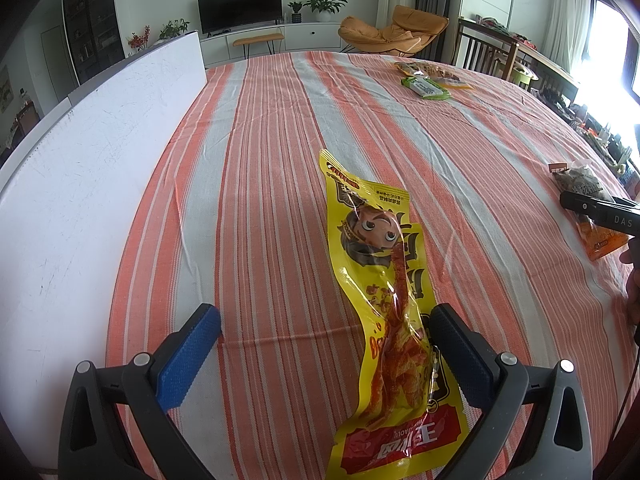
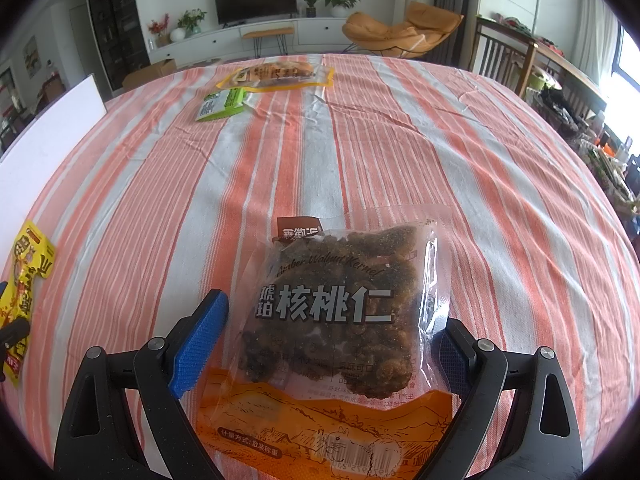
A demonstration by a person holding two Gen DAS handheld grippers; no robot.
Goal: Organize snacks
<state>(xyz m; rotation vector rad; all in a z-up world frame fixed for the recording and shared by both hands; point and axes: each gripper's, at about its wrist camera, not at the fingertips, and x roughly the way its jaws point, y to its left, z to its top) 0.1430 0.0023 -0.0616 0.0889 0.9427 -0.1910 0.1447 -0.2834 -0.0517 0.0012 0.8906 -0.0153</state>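
Note:
A long yellow snack pack (image 1: pixel 384 288) lies on the striped tablecloth, its near end between my left gripper's (image 1: pixel 324 332) open fingers, closer to the right finger. In the right wrist view a clear walnut kernel pack (image 2: pixel 344 304) with an orange bottom lies between my right gripper's (image 2: pixel 332 320) open fingers. The yellow pack also shows at the left edge of the right wrist view (image 2: pixel 28 280). The walnut pack and the right gripper show at the right edge of the left wrist view (image 1: pixel 588 200). A green pack (image 2: pixel 220 104) and a yellow-edged pack (image 2: pixel 280 74) lie at the far side.
A white board (image 1: pixel 80 184) stands along the table's left side. The striped tablecloth (image 2: pixel 360 152) covers the whole table. Chairs, a wooden table and a TV cabinet stand beyond the far edge.

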